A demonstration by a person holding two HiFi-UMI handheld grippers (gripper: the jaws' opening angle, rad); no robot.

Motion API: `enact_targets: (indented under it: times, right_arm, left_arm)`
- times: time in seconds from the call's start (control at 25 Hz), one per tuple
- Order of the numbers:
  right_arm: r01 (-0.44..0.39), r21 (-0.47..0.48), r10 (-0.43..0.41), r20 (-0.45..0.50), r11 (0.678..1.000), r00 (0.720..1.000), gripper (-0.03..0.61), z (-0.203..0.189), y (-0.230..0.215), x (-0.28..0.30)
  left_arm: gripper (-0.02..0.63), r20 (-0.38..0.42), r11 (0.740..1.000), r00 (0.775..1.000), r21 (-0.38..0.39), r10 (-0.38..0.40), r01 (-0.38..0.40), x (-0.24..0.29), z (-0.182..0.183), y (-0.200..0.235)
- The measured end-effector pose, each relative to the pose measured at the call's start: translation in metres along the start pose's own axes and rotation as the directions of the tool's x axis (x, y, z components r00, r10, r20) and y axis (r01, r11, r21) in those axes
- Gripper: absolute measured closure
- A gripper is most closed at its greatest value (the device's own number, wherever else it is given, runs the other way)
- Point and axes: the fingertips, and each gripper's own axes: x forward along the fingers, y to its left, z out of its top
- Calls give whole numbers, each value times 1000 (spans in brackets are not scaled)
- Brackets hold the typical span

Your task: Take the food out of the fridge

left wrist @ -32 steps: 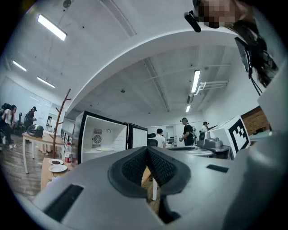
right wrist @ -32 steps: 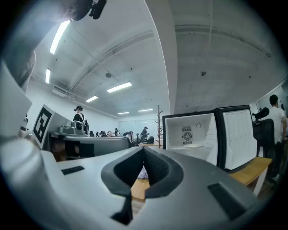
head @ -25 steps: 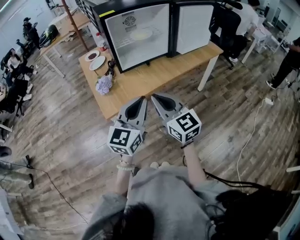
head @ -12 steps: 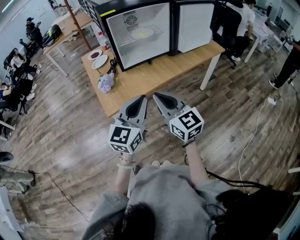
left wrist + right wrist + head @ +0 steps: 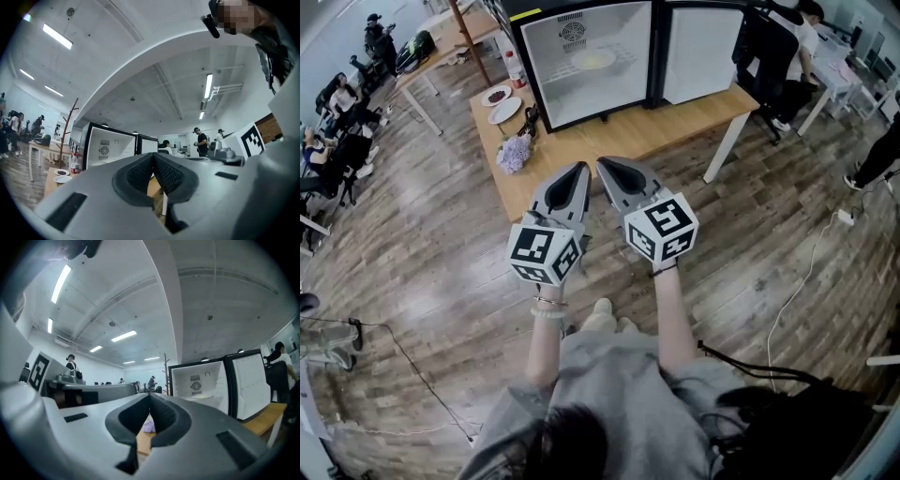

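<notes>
A small black fridge (image 5: 581, 19) stands open on a wooden table (image 5: 619, 136), its door (image 5: 703, 52) swung to the right. On its wire shelf lies a pale plate of food (image 5: 594, 61), which also shows as the plate (image 5: 204, 397) in the right gripper view. My left gripper (image 5: 584, 170) and right gripper (image 5: 602, 166) hang side by side in front of the table's near edge, well short of the fridge. Both are shut with nothing between the jaws.
Left of the fridge on the table are two plates (image 5: 501, 103), a bottle (image 5: 514, 67), a dark item (image 5: 528, 122) and a purple flower bunch (image 5: 515, 154). People sit at the far left (image 5: 337, 103) and stand at the far right (image 5: 792, 47). A cable (image 5: 806, 272) runs over the floor.
Both grippers have risen together and now appear closer to the table's near edge. The head view has shifted so the fridge and table sit slightly further right. Both grippers stay shut.
</notes>
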Motion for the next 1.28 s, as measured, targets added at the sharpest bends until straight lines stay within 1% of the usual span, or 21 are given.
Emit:
enact_targets:
  times: [0.08, 0.24, 0.36, 0.6, 1.04, 1.28]
  right_arm:
    - [-1, 24, 1, -9, 1000, 1000, 571, -12, -1, -7]
    - [-5, 63, 6, -14, 998, 1000, 571, -25, -11, -13]
    - [-13, 66, 16, -39, 998, 999, 571, -33, -15, -4]
    - [-46, 60, 49, -48, 997, 998, 571, -41, -21, 16]
    - [-50, 48, 52, -44, 998, 998, 571, -40, -64, 66]
    - [-38, 50, 41, -44, 998, 998, 571, -41, -84, 88]
  left_arm:
    - [606, 0, 1000, 1000, 4, -10, 10, 0, -2, -6]
    - [606, -30, 1000, 999, 8, -15, 15, 2, -18, -11]
    - [606, -36, 1000, 999, 6, -16, 16, 8, -22, -5]
    - [606, -41, 1000, 999, 1, -13, 13, 23, -30, 4]
    - [606, -31, 1000, 999, -16, 6, -7, 67, -38, 52]
    - [606, -41, 1000, 999, -5, -28, 28, 88, -40, 68]
